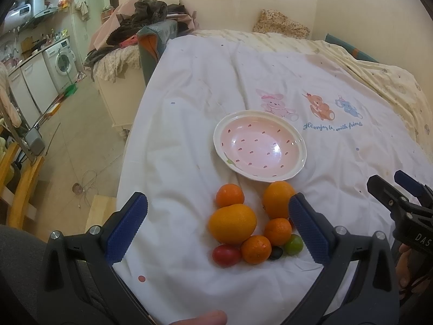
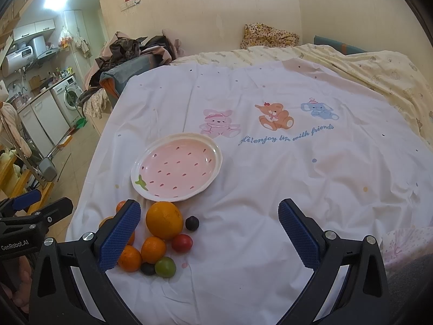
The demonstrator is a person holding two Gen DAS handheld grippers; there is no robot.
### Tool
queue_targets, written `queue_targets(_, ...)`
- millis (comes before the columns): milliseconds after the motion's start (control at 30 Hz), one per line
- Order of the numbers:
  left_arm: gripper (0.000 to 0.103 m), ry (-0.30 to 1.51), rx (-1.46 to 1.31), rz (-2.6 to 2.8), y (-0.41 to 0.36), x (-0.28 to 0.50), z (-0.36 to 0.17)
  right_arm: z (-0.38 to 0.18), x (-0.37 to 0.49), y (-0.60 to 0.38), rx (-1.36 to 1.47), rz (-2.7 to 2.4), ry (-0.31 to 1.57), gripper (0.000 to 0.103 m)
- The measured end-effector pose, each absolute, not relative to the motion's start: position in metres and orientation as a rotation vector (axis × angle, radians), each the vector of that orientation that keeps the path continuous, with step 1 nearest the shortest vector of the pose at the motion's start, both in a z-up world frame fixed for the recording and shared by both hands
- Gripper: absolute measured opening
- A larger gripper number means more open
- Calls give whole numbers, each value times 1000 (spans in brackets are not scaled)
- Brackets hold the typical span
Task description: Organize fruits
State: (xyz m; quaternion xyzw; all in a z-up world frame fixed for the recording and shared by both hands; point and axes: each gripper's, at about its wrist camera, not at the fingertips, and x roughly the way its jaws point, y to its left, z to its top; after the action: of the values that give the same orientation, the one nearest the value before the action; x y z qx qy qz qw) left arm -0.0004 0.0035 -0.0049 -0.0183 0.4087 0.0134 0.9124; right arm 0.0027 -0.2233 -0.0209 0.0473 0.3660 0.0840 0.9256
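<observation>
A pink strawberry-pattern plate [image 1: 293, 172] [image 2: 216, 149] lies empty on the white sheet. In front of it sits a heap of fruit: a large orange [image 1: 232, 223] [image 2: 164, 220], another orange [image 1: 276, 199], several small tangerines [image 1: 256, 249] [image 2: 153, 249], a red fruit [image 1: 226, 255] [image 2: 181, 242], a green one [image 1: 294, 244] [image 2: 165, 267] and dark plums [image 2: 192, 223]. My left gripper [image 1: 217, 227] is open, its fingers on either side of the heap, above it. My right gripper [image 2: 209, 234] is open and empty to the right of the heap; it also shows in the left wrist view [image 1: 392, 189].
The white sheet [image 2: 297, 178] with cartoon animals covers a bed. Its left edge drops to the floor [image 1: 81, 135]. A pile of clothes [image 1: 146, 19] lies at the far left of the bed. A kitchen with a washing machine [image 1: 62, 59] lies beyond.
</observation>
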Motion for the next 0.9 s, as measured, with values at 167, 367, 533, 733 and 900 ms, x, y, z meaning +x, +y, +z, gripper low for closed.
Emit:
queue_targets(167,103,845,-40,27,5,0,-6,-21,3,-223,96,173,751,103)
queue_targets(367,103,843,-40,27,6,0,-6,-21,3,-223,95,172,751,103)
queue_targets(533,103,843,-40,27,6,0,-6,-20,3,-223,94,173,750,103)
queue_targets(733,103,843,-39,27,6,0,-6,-20,3,-223,96,172,752,103)
queue_targets(900,103,842,-42,29,6,0,-6,-21,3,-223,95,173,750,103)
